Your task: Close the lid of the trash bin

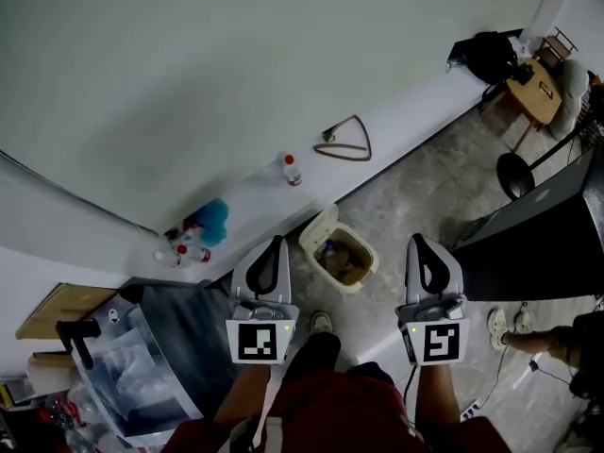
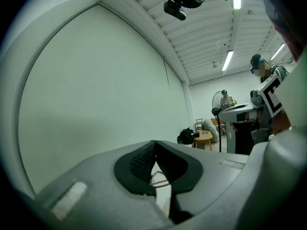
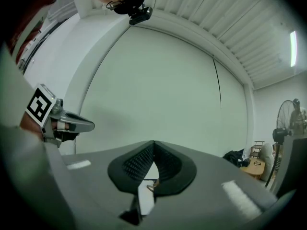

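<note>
One long white ledge [image 1: 406, 107] runs just behind the trash bin [image 1: 371, 258]. The bin stands on the grey floor [image 1: 425, 196], its lid [image 1: 318, 226] tipped up toward the ledge and rubbish showing inside. The left gripper [image 1: 276, 242] hangs to the left of the bin and the right gripper [image 1: 418, 242] to its right. Neither touches it, and each has its jaws pressed together with nothing between them. A small bottle [image 1: 292, 170] stands on the ledge beyond the bin.

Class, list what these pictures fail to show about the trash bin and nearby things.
Trash bin contents: head view, too small and dim.
Trash bin, gripper views: unseen; left gripper and right gripper fill the lower frame.
Triangular item by the wall: head view, too small to identify.
</note>
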The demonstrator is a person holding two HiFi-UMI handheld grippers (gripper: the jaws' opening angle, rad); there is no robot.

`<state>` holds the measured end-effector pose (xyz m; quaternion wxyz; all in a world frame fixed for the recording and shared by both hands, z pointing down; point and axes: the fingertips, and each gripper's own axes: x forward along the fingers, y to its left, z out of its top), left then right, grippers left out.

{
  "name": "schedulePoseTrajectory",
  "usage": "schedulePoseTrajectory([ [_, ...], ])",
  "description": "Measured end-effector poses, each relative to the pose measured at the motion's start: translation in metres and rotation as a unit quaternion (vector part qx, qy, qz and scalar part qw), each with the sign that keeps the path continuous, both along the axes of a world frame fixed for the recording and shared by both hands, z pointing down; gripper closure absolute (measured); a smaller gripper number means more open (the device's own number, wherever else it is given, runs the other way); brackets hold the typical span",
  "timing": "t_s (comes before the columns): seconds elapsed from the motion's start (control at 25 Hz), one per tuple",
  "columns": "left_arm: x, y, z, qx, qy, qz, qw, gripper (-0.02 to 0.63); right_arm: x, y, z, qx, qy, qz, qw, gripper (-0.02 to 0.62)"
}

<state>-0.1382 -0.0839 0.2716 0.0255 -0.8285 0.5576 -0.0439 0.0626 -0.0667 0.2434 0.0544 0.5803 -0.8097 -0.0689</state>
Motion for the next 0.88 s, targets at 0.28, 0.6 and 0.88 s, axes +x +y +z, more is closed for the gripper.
schedulePoseTrajectory([
  [0.28,-0.002,-0.032,0.061,-0.049,-0.016,0.019,0.9985,0.609,-0.019,-0.024,0.056,-0.058,0.004,-0.003,0.998,0.595],
  [0.6,0.013,-0.065,0.145,-0.114,-0.039,0.027,0.9924,0.577,-0.015,-0.056,0.113,-0.096,-0.005,-0.018,0.995,0.595],
  [0.88,0.022,-0.083,0.217,-0.17,-0.064,0.015,0.9832,0.54,-0.015,-0.083,0.163,-0.145,-0.01,-0.054,0.988,0.595],
])
